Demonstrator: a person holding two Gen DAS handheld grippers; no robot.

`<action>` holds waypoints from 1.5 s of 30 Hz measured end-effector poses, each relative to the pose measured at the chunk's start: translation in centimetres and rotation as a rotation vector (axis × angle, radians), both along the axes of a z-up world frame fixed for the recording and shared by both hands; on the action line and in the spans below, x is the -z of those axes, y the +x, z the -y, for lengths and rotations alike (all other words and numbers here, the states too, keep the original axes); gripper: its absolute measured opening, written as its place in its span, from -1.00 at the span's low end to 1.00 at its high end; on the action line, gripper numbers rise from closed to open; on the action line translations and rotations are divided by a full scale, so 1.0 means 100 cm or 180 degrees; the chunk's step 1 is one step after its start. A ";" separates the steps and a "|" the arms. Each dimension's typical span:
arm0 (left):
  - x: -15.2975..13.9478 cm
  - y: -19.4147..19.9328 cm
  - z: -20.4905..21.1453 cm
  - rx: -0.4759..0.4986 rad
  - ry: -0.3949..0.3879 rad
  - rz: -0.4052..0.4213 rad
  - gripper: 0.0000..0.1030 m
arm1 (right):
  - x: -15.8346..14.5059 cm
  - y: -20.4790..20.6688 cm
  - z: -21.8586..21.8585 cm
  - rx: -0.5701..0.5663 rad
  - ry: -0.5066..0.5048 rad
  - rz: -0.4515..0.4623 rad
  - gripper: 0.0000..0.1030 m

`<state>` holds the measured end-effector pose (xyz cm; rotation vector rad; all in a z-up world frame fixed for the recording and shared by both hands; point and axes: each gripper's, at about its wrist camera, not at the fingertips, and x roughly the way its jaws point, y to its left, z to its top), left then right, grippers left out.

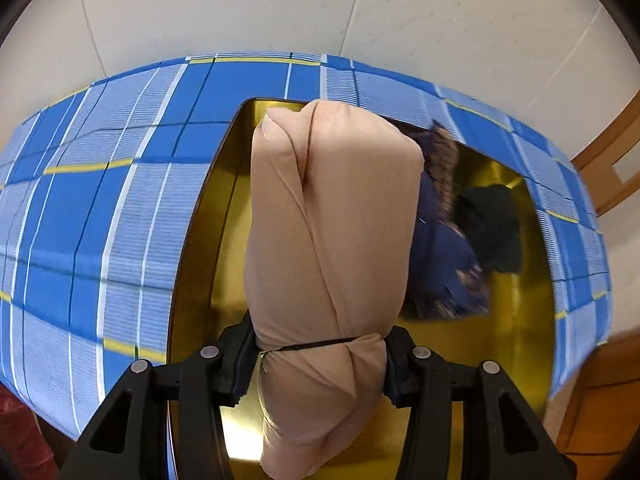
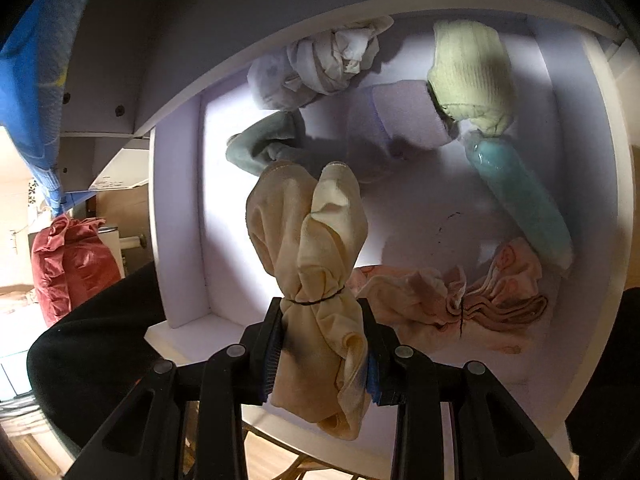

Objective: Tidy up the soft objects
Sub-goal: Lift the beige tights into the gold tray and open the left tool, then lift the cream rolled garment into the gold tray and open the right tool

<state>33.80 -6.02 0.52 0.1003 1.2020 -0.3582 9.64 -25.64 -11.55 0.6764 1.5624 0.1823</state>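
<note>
In the left wrist view my left gripper (image 1: 320, 364) is shut on a beige rolled cloth bundle (image 1: 332, 216) tied with a thin black band, held above a shiny gold tray (image 1: 516, 344). In the tray lie a dark blue patterned cloth (image 1: 444, 264) and a black cloth (image 1: 496, 232). In the right wrist view my right gripper (image 2: 322, 348) is shut on a cream rolled cloth bundle (image 2: 312, 236), also tied with a black band, held over an open white drawer (image 2: 180, 208).
The tray sits on a blue plaid tablecloth (image 1: 100, 184) against a white wall. The drawer holds a white bundle (image 2: 320, 64), a grey one (image 2: 264, 144), a pale green one (image 2: 472, 72), a teal roll (image 2: 520, 200) and pink cloth (image 2: 460, 296). A red bag (image 2: 68, 264) stands at left.
</note>
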 end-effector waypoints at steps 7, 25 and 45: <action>0.002 0.011 0.001 -0.0145 0.0316 0.0333 0.08 | -0.004 0.001 -0.003 -0.0013 0.0077 0.0015 -0.31; -0.054 -0.090 -0.032 0.0080 -0.0463 0.0876 0.11 | 0.000 0.001 -0.003 0.0008 -0.0027 -0.0011 -0.31; 0.053 -0.239 -0.045 0.0544 -0.0621 0.0285 0.11 | 0.002 -0.001 0.007 0.0054 -0.0206 -0.0009 -0.31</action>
